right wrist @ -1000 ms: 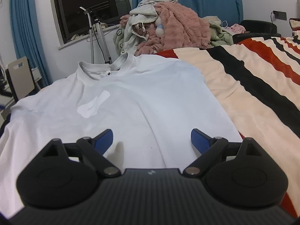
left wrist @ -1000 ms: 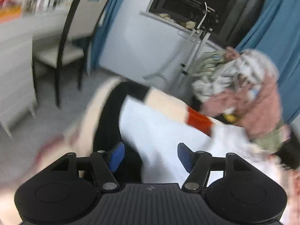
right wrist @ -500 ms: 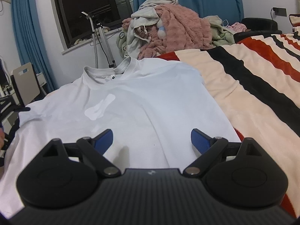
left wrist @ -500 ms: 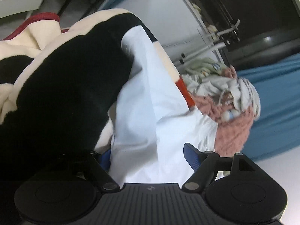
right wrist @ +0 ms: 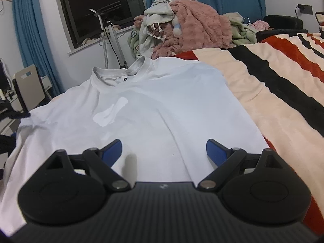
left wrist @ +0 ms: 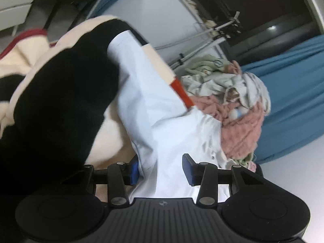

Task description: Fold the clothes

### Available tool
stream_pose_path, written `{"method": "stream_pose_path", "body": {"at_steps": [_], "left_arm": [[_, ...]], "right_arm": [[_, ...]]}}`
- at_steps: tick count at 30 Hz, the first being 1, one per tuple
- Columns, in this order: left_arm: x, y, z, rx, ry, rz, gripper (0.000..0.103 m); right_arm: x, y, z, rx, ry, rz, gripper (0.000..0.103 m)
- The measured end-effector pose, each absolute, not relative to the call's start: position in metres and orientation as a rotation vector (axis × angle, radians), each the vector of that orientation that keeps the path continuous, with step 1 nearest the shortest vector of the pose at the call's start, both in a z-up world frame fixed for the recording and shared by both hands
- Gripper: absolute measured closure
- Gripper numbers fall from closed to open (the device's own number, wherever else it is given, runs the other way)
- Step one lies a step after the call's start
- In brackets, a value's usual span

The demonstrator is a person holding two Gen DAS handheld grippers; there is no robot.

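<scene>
A: What's changed on my left since a second ago?
B: The left gripper (left wrist: 160, 171) was up facing the chair and desk with its fingers wide; now it's rolled over and low at the edge of the white T-shirt (left wrist: 162, 129), fingers closer but with a gap, cloth between them – I can't see the pads pressing it

A: And my right?
B: The right gripper (right wrist: 164, 151) has barely moved – fingers spread wide, hovering over the hem of the T-shirt (right wrist: 154, 109), gripping nothing. The collar has drifted a little towards centre

A: What does each camera give me that the other doesn't?
B: Right view shows the shirt lying flat, front up, on the striped blanket (right wrist: 279, 93), collar towards the clothes pile (right wrist: 188, 28). Left view shows only the shirt's side edge, where the blanket (left wrist: 60, 105) drops over the side of the bed
</scene>
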State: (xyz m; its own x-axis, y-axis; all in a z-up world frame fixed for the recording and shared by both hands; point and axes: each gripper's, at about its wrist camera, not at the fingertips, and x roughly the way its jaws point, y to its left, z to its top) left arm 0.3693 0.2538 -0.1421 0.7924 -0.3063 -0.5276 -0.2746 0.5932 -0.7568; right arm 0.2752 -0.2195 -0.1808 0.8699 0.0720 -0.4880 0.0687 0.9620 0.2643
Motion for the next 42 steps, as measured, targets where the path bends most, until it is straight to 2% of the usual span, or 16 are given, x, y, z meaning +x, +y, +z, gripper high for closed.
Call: {"method": "stream_pose_path", "body": {"at_steps": [3,7,11,12,13,21,25,27,30,32,34,38,40,42], "left_arm": [[0.383,0.253,-0.153,-0.986,0.67,0.023,0.061],[0.395,0.257,-0.152,-1.025,0.556,0.068,0.073],[0.393,0.271,-0.142,-0.989,0.502,0.132,0.072],[0.392,0.275,-0.139,-0.969,0.504,0.151,0.078],[0.392,0.278,-0.136,-0.95,0.505,0.17,0.097],[0.386,0.309,-0.111,-0.793,0.517,0.322,0.1],[0.385,0.311,-0.097,-0.517,0.551,0.434,0.099],[0.385,0.309,-0.09,-0.385,0.563,0.471,0.092],[0.382,0.294,-0.086,-0.298,0.564,0.437,0.076],[0.37,0.278,-0.084,-0.287,0.568,0.395,0.058],[0.347,0.259,-0.081,-0.272,0.56,0.34,0.053],[0.287,0.217,-0.074,-0.25,0.53,0.233,0.032],[0.251,0.192,-0.067,-0.235,0.495,0.184,0.03],[0.214,0.168,-0.061,-0.194,0.468,0.149,0.023]], "right_arm": [[0.276,-0.22,-0.182,0.282,0.521,0.0,0.012],[0.276,-0.22,-0.183,0.286,0.527,-0.003,0.012],[0.278,-0.222,-0.185,0.302,0.537,0.001,0.012],[0.279,-0.222,-0.185,0.302,0.539,0.002,0.012],[0.279,-0.222,-0.186,0.302,0.541,0.002,0.012],[0.28,-0.225,-0.186,0.314,0.544,0.001,0.012],[0.279,-0.225,-0.184,0.31,0.534,0.0,0.012],[0.279,-0.226,-0.182,0.301,0.524,-0.004,0.012],[0.278,-0.226,-0.18,0.287,0.505,-0.005,0.012],[0.277,-0.226,-0.178,0.278,0.49,0.0,0.012],[0.275,-0.226,-0.176,0.269,0.475,0.004,0.012],[0.268,-0.225,-0.17,0.229,0.422,0.013,0.012],[0.263,-0.227,-0.167,0.217,0.398,0.023,0.012],[0.257,-0.227,-0.164,0.192,0.381,0.023,0.012]]}}
